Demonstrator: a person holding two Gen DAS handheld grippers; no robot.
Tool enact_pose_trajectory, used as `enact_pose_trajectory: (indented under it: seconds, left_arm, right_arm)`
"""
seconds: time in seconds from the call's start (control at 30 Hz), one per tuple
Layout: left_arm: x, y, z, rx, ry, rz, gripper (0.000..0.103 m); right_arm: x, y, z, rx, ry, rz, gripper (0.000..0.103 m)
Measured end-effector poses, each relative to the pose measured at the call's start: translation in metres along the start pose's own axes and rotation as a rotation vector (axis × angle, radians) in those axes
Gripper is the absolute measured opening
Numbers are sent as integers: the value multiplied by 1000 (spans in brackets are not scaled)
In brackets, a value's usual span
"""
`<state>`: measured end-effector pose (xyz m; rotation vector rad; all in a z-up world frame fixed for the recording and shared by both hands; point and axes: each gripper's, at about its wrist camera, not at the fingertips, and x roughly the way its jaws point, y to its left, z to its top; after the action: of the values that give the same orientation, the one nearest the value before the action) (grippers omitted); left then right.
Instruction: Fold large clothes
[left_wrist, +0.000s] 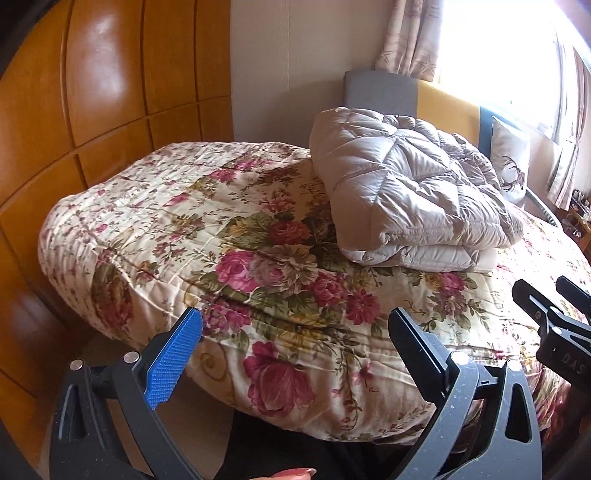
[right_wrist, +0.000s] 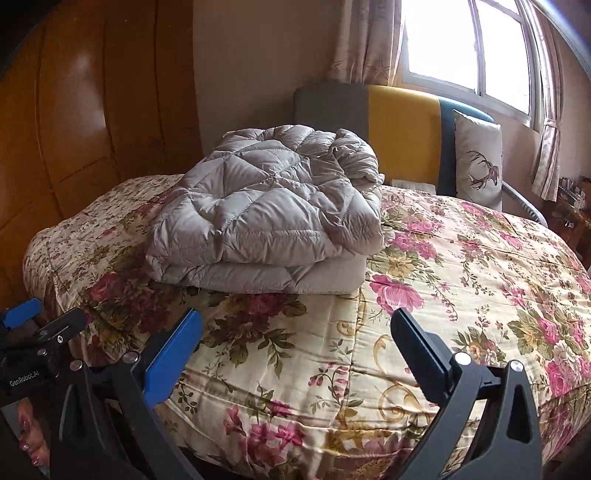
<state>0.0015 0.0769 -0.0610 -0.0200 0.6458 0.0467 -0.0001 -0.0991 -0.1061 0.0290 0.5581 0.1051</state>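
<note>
A grey quilted down jacket (left_wrist: 410, 192) lies folded in a thick bundle on the floral bedspread (left_wrist: 207, 221), toward the head of the bed. It also shows in the right wrist view (right_wrist: 266, 214), on the bedspread (right_wrist: 461, 266). My left gripper (left_wrist: 295, 325) is open and empty, held over the foot edge of the bed, well short of the jacket. My right gripper (right_wrist: 295, 325) is open and empty too, over the near edge of the bed. The right gripper also shows at the right edge of the left wrist view (left_wrist: 554, 306).
A wooden wardrobe (left_wrist: 92, 110) stands left of the bed. A grey, yellow and blue headboard (right_wrist: 402, 125) is behind the jacket, with a deer-print pillow (right_wrist: 480, 162) against it. A curtained window (right_wrist: 469, 48) is at the back right.
</note>
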Motion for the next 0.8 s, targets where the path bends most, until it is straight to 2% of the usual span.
enact_pose_trajectory:
  seconds: [0.8]
  left_arm:
    - [1,1,-2,-1,-2,7,100]
  right_arm:
    - [5,-3,-3,9,19,12,101]
